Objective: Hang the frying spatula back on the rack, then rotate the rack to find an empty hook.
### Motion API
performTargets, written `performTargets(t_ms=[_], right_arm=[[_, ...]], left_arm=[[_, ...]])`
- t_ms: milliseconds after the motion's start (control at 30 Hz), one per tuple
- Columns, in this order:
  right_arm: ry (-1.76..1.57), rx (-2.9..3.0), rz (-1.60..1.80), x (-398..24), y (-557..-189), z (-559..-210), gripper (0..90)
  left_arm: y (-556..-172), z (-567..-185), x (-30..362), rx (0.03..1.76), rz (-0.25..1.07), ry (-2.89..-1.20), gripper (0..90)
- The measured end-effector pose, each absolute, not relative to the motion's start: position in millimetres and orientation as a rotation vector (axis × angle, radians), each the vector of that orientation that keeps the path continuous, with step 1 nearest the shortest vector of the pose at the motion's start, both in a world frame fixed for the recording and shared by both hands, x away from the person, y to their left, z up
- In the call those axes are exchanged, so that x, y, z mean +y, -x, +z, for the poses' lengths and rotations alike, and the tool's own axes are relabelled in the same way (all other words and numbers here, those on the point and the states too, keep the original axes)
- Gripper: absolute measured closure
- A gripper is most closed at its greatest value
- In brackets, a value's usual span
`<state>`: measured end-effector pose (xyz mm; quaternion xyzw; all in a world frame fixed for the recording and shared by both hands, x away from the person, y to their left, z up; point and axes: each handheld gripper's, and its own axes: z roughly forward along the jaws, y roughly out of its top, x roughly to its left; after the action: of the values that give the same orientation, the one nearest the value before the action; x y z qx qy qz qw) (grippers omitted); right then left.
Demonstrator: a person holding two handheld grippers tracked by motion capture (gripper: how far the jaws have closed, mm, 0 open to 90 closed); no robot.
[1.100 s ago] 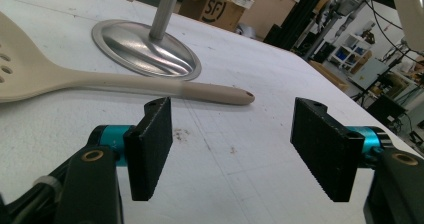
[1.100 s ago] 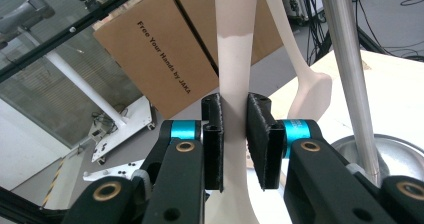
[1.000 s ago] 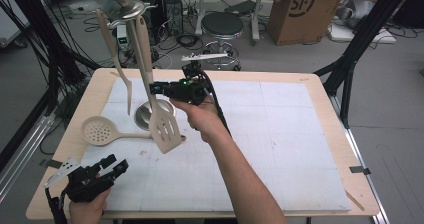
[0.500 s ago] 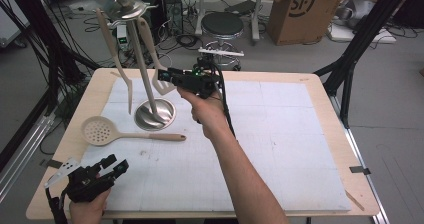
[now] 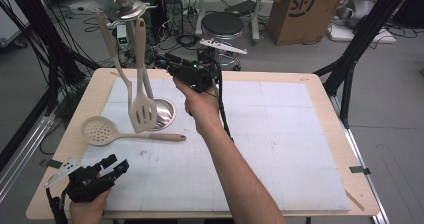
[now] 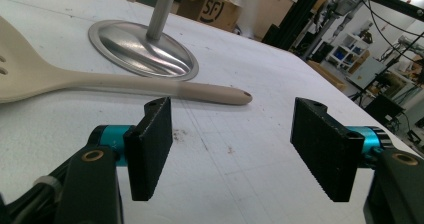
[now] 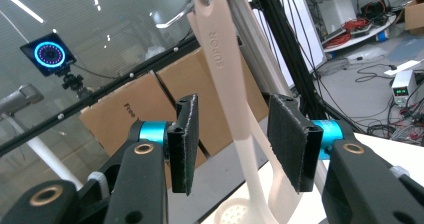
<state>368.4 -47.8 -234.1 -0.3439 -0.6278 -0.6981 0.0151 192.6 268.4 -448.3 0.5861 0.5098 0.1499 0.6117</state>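
right gripper (image 7: 232, 149) up at the utensil stand (image 5: 131, 14), jaws just been shifting, now released; slotted spatula handle (image 7: 225, 74) runs between the pads, not pinched, gap on both sides. slotted spatula (image 5: 141, 111) hanging from the stand hook, blade low and left of the right gripper, over the stand's steel base (image 5: 167, 113). left gripper (image 6: 232, 149) near the tabletop (image 5: 280, 149) front-left corner, jaws wide apart, nothing between them. skimmer spoon (image 5: 100, 130) flat on the tabletop ahead of the left gripper, handle tip (image 6: 240, 97) just past the jaws.
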Motion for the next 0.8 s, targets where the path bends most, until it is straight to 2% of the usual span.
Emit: performTargets(t_ms=[200, 367, 533, 633, 800], right_arm=[[1.141, -1.860, -2.253, -47.3, -384.7, -227.0, 57.2], [1.132, -1.805, -2.311, -44.2, -393.8, -217.5, 75.0], [1.153, -1.767, -2.348, -38.7, -401.6, -214.5, 84.9], [1.148, -1.729, -2.381, -36.1, -405.9, -214.2, 89.8], [1.132, -1.700, -2.421, -28.0, -411.0, -212.3, 90.0]], left_arm=[[-193.2, -448.7, 266.8, 1.171, 0.345, -1.358, 33.7], [-193.8, -449.2, 266.7, 1.174, 0.334, -1.356, 33.7], [-194.5, -450.4, 265.3, 1.166, 0.329, -1.369, 33.8], [-195.2, -450.9, 266.2, 1.166, 0.326, -1.369, 33.8], [-195.2, -451.1, 263.1, 1.159, 0.318, -1.371, 33.7]])
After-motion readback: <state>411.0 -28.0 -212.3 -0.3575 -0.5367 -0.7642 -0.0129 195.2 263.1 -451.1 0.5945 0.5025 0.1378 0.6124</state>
